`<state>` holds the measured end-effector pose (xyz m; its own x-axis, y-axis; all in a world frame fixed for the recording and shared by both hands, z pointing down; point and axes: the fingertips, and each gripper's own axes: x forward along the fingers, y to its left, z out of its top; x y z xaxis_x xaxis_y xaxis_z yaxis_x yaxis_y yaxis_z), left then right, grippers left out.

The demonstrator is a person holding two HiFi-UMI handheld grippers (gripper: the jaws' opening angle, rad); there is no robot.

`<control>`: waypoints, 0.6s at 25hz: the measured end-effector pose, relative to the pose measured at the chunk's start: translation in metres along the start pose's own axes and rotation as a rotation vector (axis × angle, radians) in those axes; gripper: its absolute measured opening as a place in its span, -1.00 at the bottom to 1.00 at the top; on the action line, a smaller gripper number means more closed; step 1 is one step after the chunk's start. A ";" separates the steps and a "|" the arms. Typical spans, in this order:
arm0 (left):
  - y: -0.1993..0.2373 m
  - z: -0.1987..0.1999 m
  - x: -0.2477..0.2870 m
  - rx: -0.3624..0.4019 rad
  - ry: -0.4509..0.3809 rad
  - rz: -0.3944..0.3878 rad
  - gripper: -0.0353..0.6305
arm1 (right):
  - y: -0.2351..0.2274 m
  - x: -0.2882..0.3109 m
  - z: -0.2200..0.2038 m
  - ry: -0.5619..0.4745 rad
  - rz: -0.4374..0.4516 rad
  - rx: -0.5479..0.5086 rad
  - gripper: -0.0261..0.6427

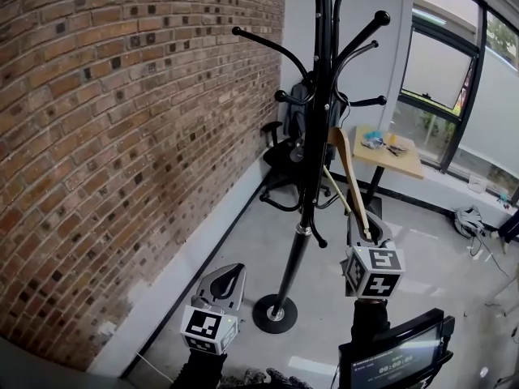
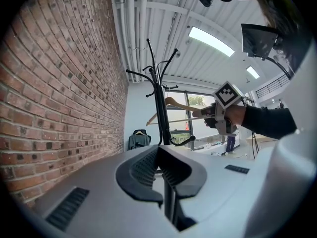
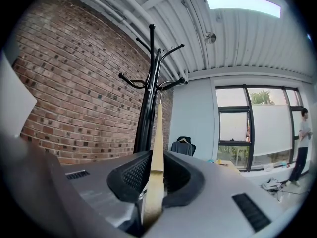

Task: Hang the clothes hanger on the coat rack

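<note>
At far left, rough red brick wall (image 1: 122, 136). Low beside it, left gripper (image 1: 230, 274), ribbed black pads pressed together, nothing between. In the centre, glossy black metal coat rack (image 1: 312, 177): slim pole, round base, curved ball-tipped branches. Just right of the pole, smooth pale wooden clothes hanger (image 1: 349, 177), long axis steep, lower end down in the right gripper (image 1: 362, 230), clamped tight between the jaws, upper part leaning towards the pole. Top end up among the branches; hooked on or not, unclear.
</note>
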<state>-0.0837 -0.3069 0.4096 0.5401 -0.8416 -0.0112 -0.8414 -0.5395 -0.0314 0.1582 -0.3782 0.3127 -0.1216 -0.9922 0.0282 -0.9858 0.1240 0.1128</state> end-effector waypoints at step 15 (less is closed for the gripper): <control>-0.007 -0.005 -0.001 0.012 0.008 -0.005 -0.87 | -0.001 -0.002 0.005 -0.063 0.002 -0.025 -0.75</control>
<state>-0.0783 -0.3021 0.4146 0.5439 -0.8392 -0.0035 -0.8385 -0.5432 -0.0434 0.1585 -0.3761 0.3080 -0.1317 -0.9907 -0.0339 -0.9825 0.1259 0.1374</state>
